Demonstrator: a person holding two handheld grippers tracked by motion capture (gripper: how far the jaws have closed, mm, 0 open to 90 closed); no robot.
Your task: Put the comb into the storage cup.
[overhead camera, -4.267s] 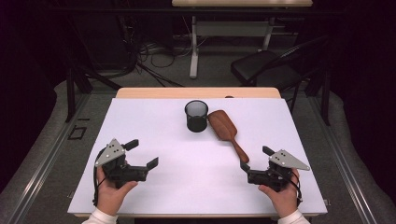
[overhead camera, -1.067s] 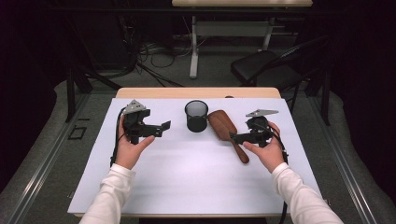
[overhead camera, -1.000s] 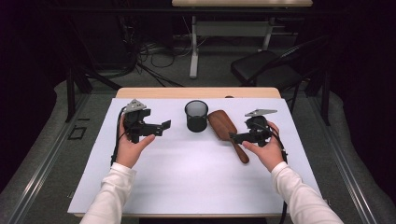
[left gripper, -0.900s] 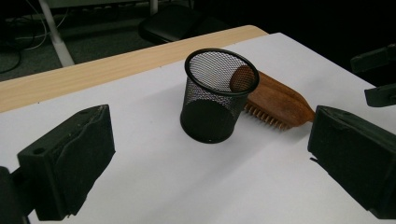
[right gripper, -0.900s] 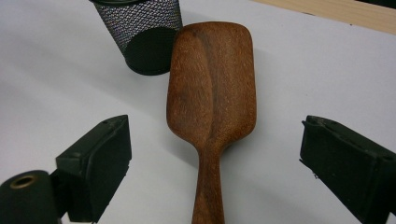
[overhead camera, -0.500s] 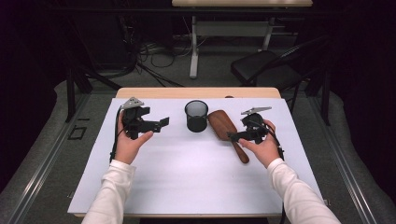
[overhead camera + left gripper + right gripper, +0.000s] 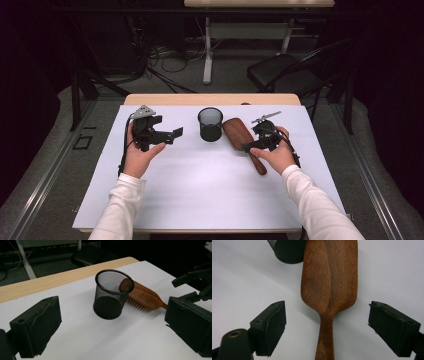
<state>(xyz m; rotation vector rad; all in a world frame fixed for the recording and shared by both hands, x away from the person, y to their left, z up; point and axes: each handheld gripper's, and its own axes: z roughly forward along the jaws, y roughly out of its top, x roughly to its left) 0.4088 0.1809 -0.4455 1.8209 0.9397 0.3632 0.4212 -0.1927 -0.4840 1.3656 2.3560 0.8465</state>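
Dark room, cables and a black chair (image 7: 280, 72) on the floor at the top of the high view, pale desk frame behind. White sheet (image 7: 210, 185) over a wood-edged worktop (image 7: 210, 99), centre of frame. Black mesh cup (image 7: 210, 124) upright at upper centre of the sheet; in the left gripper view at centre (image 7: 112, 296), open mouth tilted toward camera. Wooden brush (image 7: 242, 142) just right of the cup, broad head close beside it, handle running down-right toward lower centre-right; flat wooden back up, bristles seen along its lower edge in the left gripper view (image 7: 145, 298). Touching the cup or not: cannot tell. Left hand-held gripper (image 7: 170, 134) at left of the cup, held in the left hand (image 7: 140, 155), jaws spread wide, nothing between them, pointed right toward the cup, well apart from it. Right hand-held gripper (image 7: 247, 146) at right of centre, held in the right hand (image 7: 275, 152), jaws apart and straddling the brush where head narrows into handle; in the right gripper view (image 7: 327, 327) both pads clear of the wood, gap on each side, brush (image 7: 329, 277) running straight up the middle of frame, base of the cup (image 7: 287, 251) at top left. White sleeves entering from the bottom edge of the high view.
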